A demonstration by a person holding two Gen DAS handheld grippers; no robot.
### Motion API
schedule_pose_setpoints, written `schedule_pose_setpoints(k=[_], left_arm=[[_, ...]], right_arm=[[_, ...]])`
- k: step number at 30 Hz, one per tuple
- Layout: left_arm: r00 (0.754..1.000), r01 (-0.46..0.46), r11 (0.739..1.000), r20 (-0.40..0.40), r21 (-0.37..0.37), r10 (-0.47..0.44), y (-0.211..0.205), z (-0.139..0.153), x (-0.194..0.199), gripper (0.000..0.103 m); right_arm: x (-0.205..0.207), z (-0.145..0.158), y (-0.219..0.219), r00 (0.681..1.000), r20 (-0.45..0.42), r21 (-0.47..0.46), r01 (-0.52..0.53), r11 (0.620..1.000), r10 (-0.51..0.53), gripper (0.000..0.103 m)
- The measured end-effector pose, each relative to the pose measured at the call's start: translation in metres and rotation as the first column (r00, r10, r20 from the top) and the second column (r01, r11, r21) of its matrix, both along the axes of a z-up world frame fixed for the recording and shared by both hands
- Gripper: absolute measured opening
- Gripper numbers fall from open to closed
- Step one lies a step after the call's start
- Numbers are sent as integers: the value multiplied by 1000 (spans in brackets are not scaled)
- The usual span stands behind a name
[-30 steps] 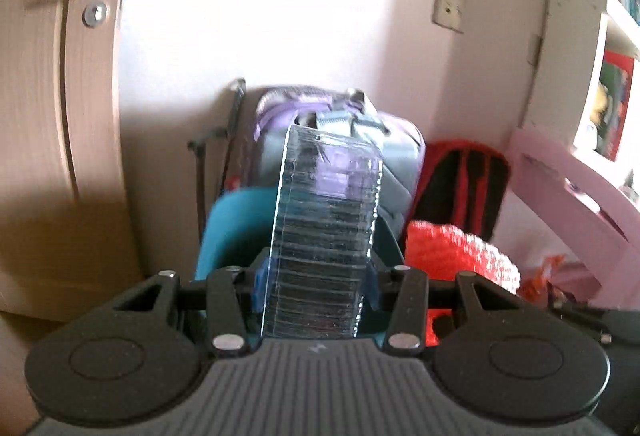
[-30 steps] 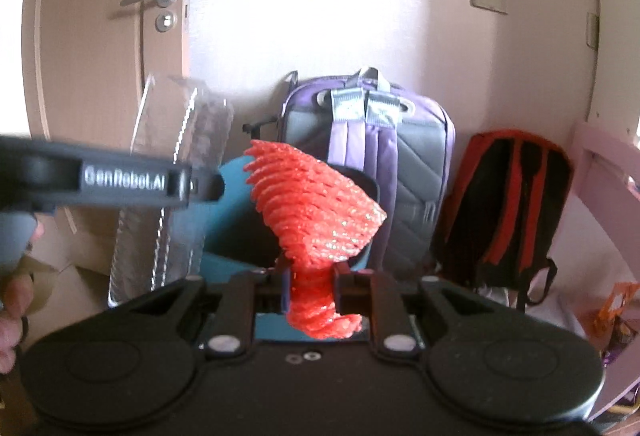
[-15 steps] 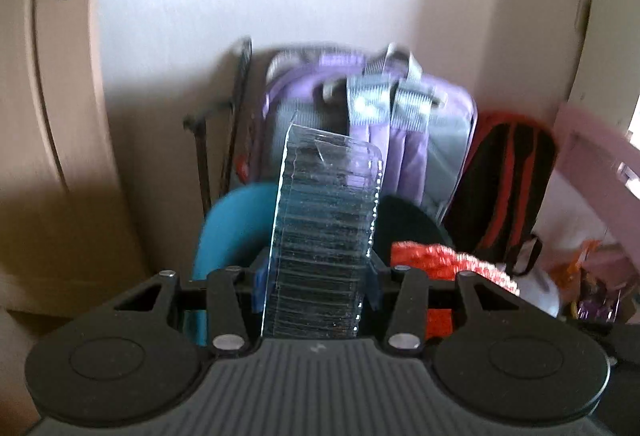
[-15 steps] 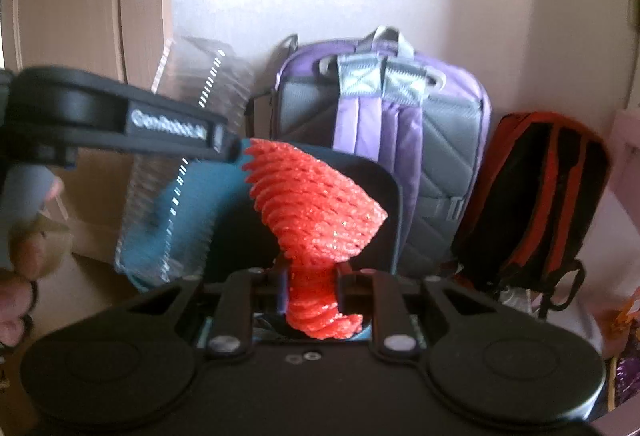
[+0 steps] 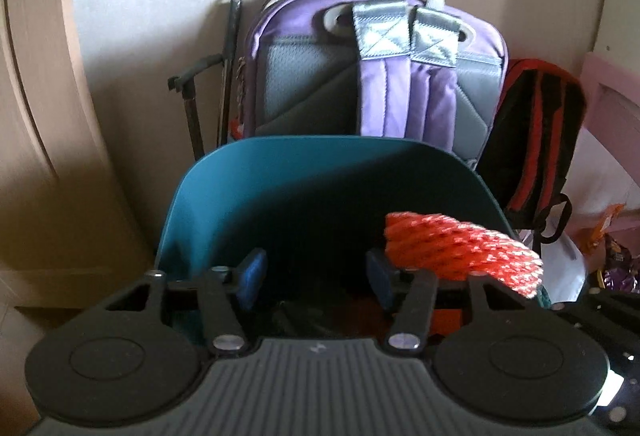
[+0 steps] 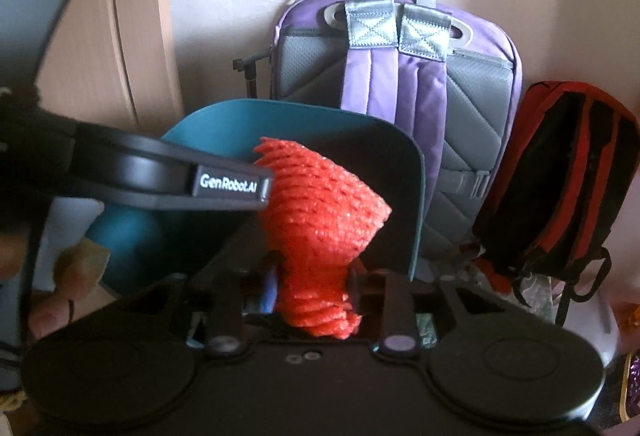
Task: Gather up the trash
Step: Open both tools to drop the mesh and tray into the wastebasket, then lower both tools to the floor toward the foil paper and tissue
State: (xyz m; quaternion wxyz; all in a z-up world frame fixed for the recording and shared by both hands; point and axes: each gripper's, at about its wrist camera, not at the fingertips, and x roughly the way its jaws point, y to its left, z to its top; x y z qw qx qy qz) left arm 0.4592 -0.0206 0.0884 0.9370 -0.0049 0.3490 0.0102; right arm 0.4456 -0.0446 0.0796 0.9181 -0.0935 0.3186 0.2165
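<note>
A teal bin [image 5: 280, 188] with its lid raised stands in front of me, also in the right wrist view [image 6: 240, 124]. My left gripper [image 5: 314, 276] is open and empty over the bin's dark opening; the clear plastic container is out of sight. My right gripper [image 6: 310, 288] is shut on a red foam fruit net [image 6: 320, 220], held at the bin's opening. The net also shows at the right of the left wrist view [image 5: 464, 248]. The left gripper's black body [image 6: 168, 176] crosses the right wrist view.
A purple and grey backpack [image 5: 376, 64] leans on the wall behind the bin, with a red and black backpack [image 5: 536, 132] to its right. A wooden door [image 5: 36, 96] is at left. Pink furniture [image 5: 612, 124] and bags are at right.
The left gripper opened and the clear plastic container left it, dropping from view. Both grippers moved closer to the bin. The right gripper still holds the red net.
</note>
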Motion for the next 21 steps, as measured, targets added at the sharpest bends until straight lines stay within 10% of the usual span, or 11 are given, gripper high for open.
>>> schedule_pose_setpoints(k=[13, 21], left_arm=[[999, -7, 999, 32, -34, 8, 0, 9, -22, 81], [998, 6, 999, 64, -50, -3, -4, 37, -68, 83]], right_arm=[[-13, 6, -2, 999, 42, 1, -21, 1000, 20, 84], [-51, 27, -13, 997, 73, 13, -12, 1000, 11, 92]])
